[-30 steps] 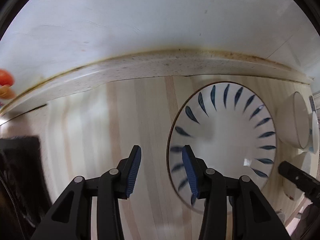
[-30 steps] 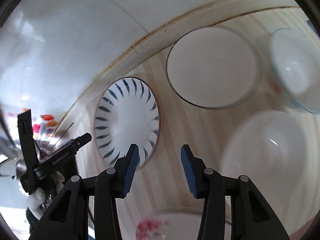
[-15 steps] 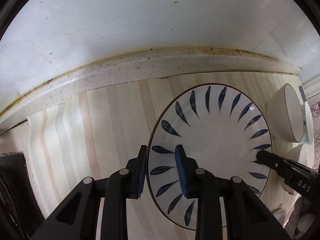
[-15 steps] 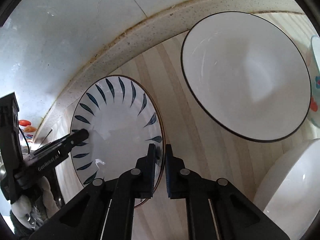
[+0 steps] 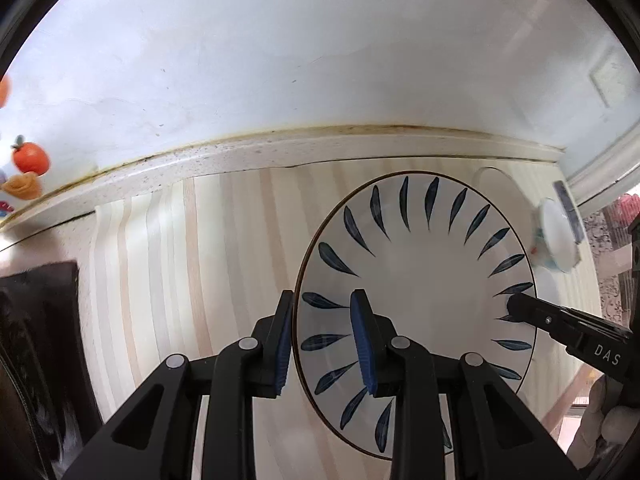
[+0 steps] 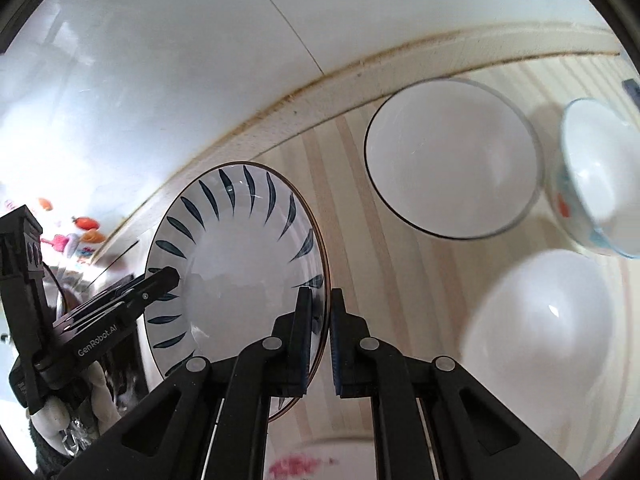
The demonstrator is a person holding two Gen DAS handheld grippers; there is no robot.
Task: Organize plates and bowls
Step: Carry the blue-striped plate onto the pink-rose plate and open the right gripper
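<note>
Plate: a white plate [image 5: 420,280] with dark blue leaf strokes fanning round its brim and a thin brown edge line is sitting over the pale striped counter [image 5: 160,260], close to the speckled ledge under the white wall [image 5: 280,60]; whether it is resting on the counter or raised off it cannot be told.
Left gripper: the left gripper [image 5: 324,340] is straddling the plate's left edge, one blue pad outside the edge and one over the brim, its fingers drawn close but with a gap showing on the inner side.
Right gripper: the right gripper [image 6: 319,340] is pinching the opposite edge, its pads nearly meeting with the brim between them.
Neighbours: to the right in the right wrist view a white bowl with a dark edge line [image 6: 452,160] is standing near the ledge, a bowl with blue and orange markings [image 6: 596,180] is tilting beside it, and a plain white bowl [image 6: 540,320] is lying nearer, blurred.
Near edge: a dish with pink print [image 6: 304,464] is peeking in at the bottom, partly hidden by the fingers.
Far left: small orange figures [image 5: 30,160] are showing by the wall.
Count: one patterned plate, three bowls, one pink-printed dish, two grippers.
</note>
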